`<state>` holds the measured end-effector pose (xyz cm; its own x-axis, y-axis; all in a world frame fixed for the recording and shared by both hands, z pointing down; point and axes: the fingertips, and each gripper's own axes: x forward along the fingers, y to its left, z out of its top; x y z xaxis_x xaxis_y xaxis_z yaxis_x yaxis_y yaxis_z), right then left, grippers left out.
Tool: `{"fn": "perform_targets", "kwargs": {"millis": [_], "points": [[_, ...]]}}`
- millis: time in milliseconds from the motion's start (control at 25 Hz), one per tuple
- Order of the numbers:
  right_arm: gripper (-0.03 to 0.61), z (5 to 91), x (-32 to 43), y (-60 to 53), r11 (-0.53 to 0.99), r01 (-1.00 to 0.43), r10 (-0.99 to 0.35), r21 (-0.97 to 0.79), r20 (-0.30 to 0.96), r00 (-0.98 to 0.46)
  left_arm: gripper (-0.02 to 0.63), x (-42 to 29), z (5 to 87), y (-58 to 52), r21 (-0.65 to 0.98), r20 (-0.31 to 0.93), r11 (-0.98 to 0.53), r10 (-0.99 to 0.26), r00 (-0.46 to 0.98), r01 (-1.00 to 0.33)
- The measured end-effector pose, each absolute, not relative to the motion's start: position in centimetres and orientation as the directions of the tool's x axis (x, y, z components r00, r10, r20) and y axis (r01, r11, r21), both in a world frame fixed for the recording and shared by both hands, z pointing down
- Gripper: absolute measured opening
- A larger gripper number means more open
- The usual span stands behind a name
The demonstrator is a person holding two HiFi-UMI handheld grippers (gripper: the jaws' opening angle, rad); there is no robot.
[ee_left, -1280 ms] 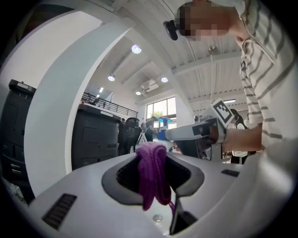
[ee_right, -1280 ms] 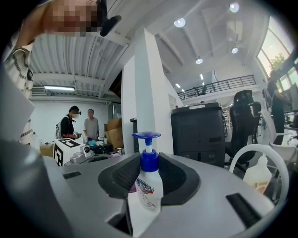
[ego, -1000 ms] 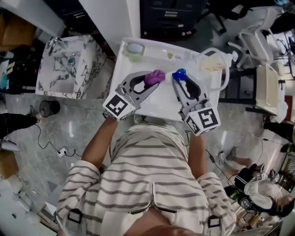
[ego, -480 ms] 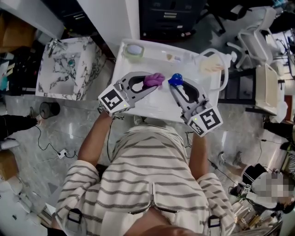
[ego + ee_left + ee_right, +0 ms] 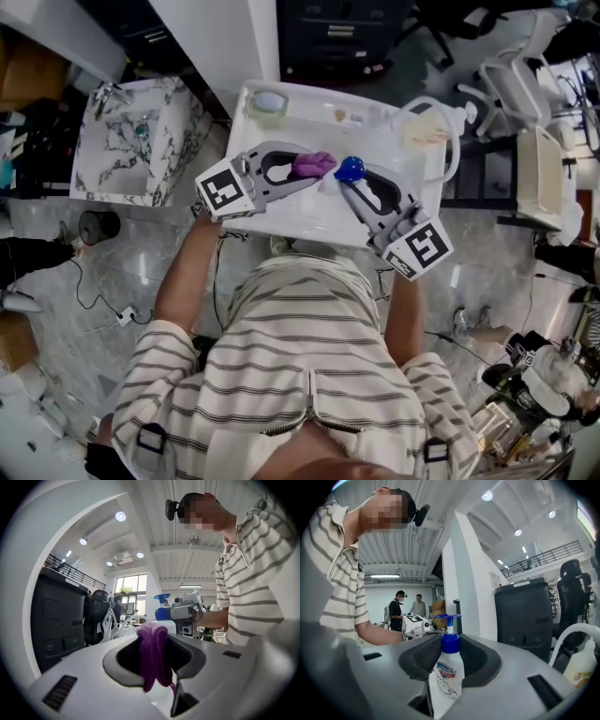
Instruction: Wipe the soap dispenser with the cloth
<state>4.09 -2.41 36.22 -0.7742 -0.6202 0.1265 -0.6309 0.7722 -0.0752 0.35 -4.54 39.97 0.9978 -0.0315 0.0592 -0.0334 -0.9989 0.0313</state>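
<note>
**A:** Where does the soap dispenser sit?

**B:** It stands upright between the fingers of the right gripper. They pinch its white body just under the blue pump, over the white table. The left gripper has its fingers closed on the purple cloth, which is bunched up just beside the pump.

**A:** What could go wrong from here?

**B:** I see 3 risks. The bottle looks smooth, so a sideways rub could twist it in the grip or slide it out. A push down on the pump could squirt soap. And the cloth is only a folded wad with a loose tail hanging, so dragging it hard might pull it free.

**A:** Are cloth and bottle touching?

**B:** I cannot tell. The head view shows the 2 side by side, but only the pump's top; the gripper hides the bottle's body. The right gripper view gives the label and exactly where the fingers hold. Only the left gripper view shows the cloth's fold, with the dispenser straight beyond it.
</note>
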Motion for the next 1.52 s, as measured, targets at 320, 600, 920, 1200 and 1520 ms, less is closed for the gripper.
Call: {"fn": "perform_targets", "kwargs": {"millis": [320,600,920,1200,1520], "points": [[0.135,35.7,3.8,-1.5,0.805,-0.589,-0.581,-0.073,0.104,-0.807,0.129,1.1,39.7,-4.3,0.036,0.060,-0.998,0.051,0.997,0.048],[0.135,35.4,3.5,-0.7,0.824,-0.561,-0.554,-0.076,0.091,-0.827,0.129,1.9,40.0,-3.9,0.026,0.065,-0.996,0.089,0.994,0.088],[0.135,34.9,3.3,-0.2,0.836,-0.542,-0.537,-0.082,0.080,-0.840,0.128,2.5,40.4,-3.8,0.052,0.077,-0.991,0.125,0.989,0.121],[0.135,34.2,3.3,-0.1,0.838,-0.539,-0.536,-0.090,0.055,-0.843,0.127,2.6,40.9,-4.0,0.071,0.100,-0.992,0.115,0.988,0.108],[0.135,34.0,3.5,0.1,0.835,-0.540,-0.539,-0.106,0.033,-0.841,0.127,1.9,41.9,-3.2,0.101,0.067,-0.988,0.127,0.990,0.120]]}}
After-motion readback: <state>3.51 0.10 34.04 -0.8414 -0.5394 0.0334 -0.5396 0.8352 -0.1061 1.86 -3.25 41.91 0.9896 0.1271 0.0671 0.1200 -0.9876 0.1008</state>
